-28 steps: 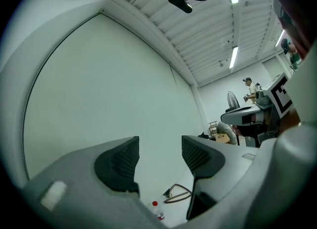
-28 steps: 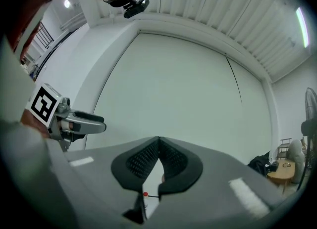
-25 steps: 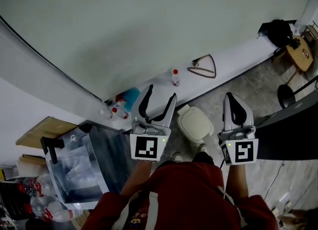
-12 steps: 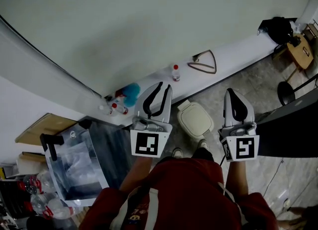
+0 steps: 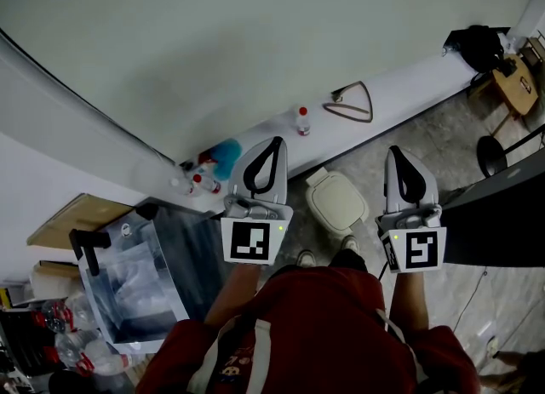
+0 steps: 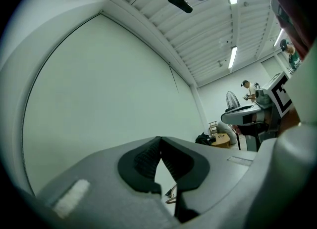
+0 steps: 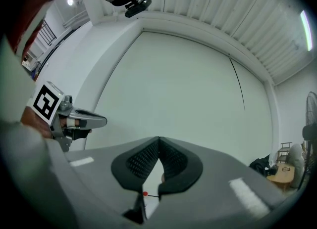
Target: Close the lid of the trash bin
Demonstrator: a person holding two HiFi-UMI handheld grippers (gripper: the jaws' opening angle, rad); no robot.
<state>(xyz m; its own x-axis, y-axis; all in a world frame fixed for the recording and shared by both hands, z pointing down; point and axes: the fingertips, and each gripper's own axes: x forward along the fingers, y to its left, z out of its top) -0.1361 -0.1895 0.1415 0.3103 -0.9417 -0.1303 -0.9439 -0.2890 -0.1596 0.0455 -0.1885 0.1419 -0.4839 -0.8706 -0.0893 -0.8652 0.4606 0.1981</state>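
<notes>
Now-shut hand-held gripper, probable bin rightward

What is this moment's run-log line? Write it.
left gripper: shut, empty | right gripper: shut, empty | trash bin: between both in head view, untouched

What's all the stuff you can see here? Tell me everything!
trash bin: one, cream, on the floor between the two grippers
bottles: at least three, clear with red caps, on the white ledge along the wall
blue thing: one, blue, on the ledge by the bottles; too blurry to name
triangle loop: one, brown, on the ledge
clear box: one, see-through, lower left
black bag: one, black, far right end of the ledge
shirt: one, red, on the person
left gripper: one, white and black, shut, empty
right gripper: one, white and black, shut, empty
</notes>
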